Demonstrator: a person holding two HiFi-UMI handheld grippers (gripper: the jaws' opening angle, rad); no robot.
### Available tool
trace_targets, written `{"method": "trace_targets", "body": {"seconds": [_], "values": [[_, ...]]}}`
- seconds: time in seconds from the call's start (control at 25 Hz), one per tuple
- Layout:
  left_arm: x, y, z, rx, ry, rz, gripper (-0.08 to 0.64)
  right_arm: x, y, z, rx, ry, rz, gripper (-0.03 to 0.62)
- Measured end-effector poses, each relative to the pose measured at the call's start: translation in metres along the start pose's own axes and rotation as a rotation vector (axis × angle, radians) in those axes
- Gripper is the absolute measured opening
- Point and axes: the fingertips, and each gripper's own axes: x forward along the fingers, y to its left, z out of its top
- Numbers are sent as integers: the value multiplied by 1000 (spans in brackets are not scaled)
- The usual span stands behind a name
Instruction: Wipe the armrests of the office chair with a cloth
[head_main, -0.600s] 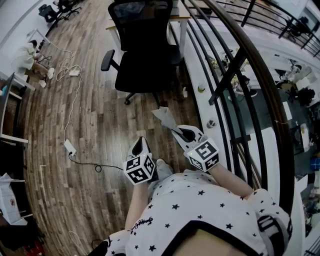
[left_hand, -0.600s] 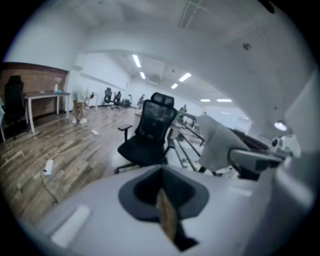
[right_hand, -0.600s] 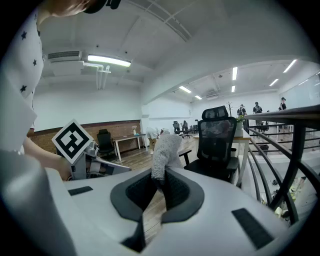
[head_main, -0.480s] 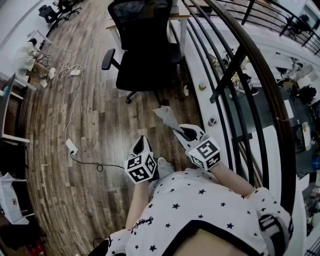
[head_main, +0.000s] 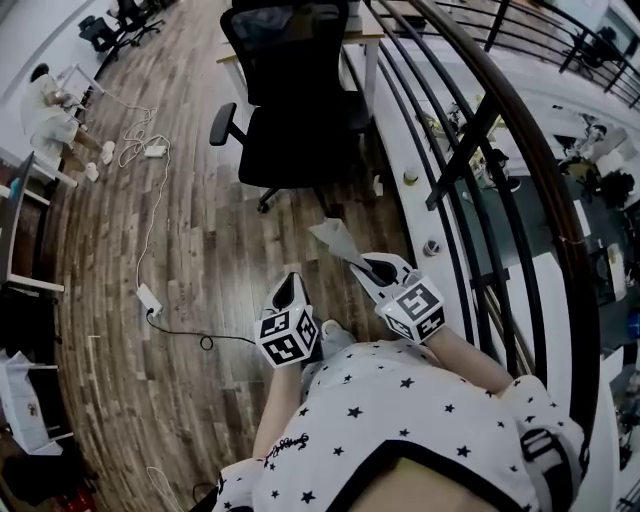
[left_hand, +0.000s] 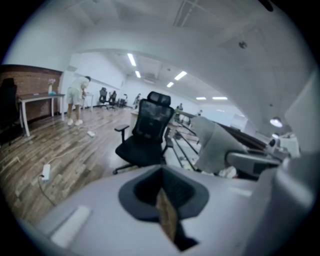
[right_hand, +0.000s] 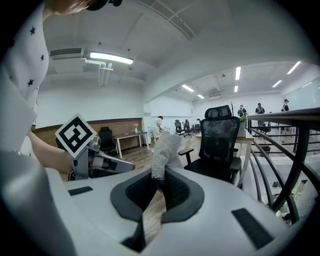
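Observation:
The black office chair (head_main: 290, 110) stands on the wood floor ahead of me, its left armrest (head_main: 222, 122) sticking out to the side. It also shows in the left gripper view (left_hand: 147, 135) and the right gripper view (right_hand: 217, 145), some way off from both grippers. My right gripper (head_main: 352, 264) is shut on a grey cloth (head_main: 333, 238), which stands up from its jaws (right_hand: 162, 150). My left gripper (head_main: 288, 290) is held beside it, jaws shut with nothing in them (left_hand: 161, 187). Neither gripper touches the chair.
A dark curved railing (head_main: 480, 150) runs along my right side. A white desk (head_main: 300, 45) stands behind the chair. A power strip with cables (head_main: 150, 298) lies on the floor to the left. A person (head_main: 50, 95) stands far off at the left by tables.
The chair sits slightly lower and nearer in the head view, and the floor has slid down a little. Both grippers keep their pose and the cloth stays held.

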Motion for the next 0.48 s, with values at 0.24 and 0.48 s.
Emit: {"method": "trace_targets", "body": {"seconds": [0.24, 0.48], "values": [[13, 20, 12, 12, 8, -19, 3, 28, 0, 9, 47, -19, 0, 28], [28, 41, 24, 32, 18, -52, 3, 58, -1, 14, 64, -17, -38, 28]]}}
